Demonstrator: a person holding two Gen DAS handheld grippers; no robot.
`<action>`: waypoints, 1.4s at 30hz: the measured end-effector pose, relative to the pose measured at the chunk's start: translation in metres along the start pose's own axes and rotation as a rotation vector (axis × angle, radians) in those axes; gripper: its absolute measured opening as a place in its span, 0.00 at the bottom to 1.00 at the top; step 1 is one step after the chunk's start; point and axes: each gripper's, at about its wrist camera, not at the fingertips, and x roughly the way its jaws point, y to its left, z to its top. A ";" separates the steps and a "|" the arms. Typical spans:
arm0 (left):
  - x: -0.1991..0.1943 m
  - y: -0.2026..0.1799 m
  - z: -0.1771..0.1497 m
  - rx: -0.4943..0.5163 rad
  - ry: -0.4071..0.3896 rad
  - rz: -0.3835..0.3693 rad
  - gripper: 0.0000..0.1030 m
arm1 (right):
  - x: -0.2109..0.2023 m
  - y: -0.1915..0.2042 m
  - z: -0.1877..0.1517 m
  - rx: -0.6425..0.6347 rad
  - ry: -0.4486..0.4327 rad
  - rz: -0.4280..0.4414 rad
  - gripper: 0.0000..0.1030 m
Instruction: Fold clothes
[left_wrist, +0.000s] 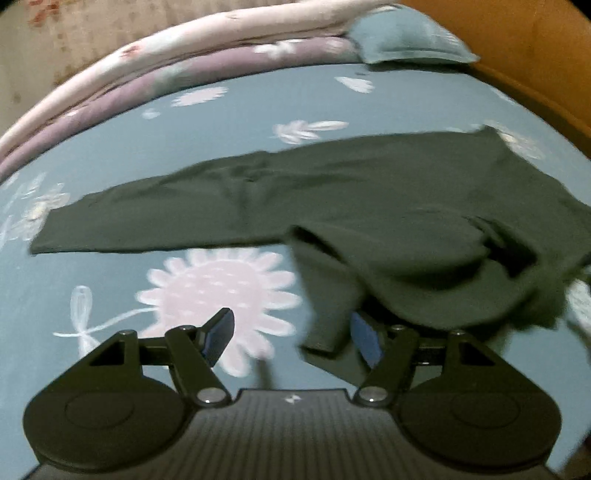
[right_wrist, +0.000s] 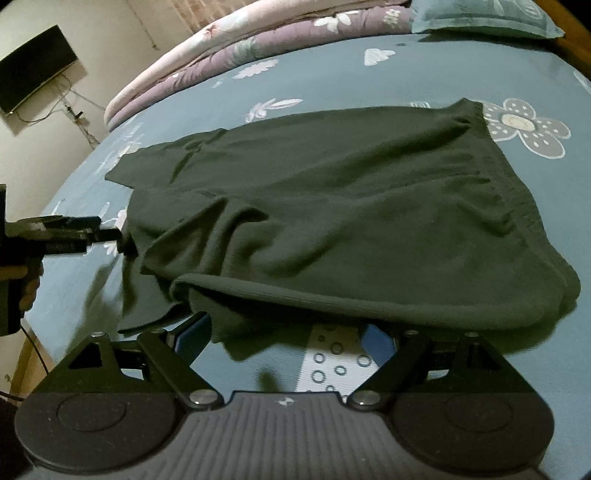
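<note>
A dark green garment (left_wrist: 369, 192) lies spread on the bed, one long part reaching left and its near right part bunched into a fold. My left gripper (left_wrist: 293, 336) is open at the garment's near edge. A flap of the cloth hangs between its blue pads (left_wrist: 221, 336), close to the right one. In the right wrist view the same garment (right_wrist: 332, 206) fills the middle, with a stitched hem on its right side. My right gripper (right_wrist: 286, 332) is open, its fingertips tucked under the near fold. The left gripper (right_wrist: 110, 234) shows at the garment's left edge, held by a hand (right_wrist: 29, 284).
The bed has a teal floral sheet (left_wrist: 229, 122). Folded pink and purple quilts (right_wrist: 229, 48) and a teal pillow (left_wrist: 406, 37) lie along the far side. An orange wooden board (left_wrist: 535, 55) stands at the right. A dark screen (right_wrist: 33, 66) with cables hangs on the wall at the left.
</note>
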 end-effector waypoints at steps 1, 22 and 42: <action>-0.002 -0.004 -0.002 0.004 0.005 -0.025 0.68 | 0.000 0.002 -0.001 -0.002 0.000 -0.002 0.87; 0.048 0.025 -0.048 -0.441 0.211 -0.765 0.69 | -0.006 0.056 -0.044 0.128 -0.021 -0.171 0.87; 0.062 0.002 -0.066 -0.825 0.140 -0.732 0.64 | 0.013 0.038 -0.017 0.025 0.004 -0.040 0.87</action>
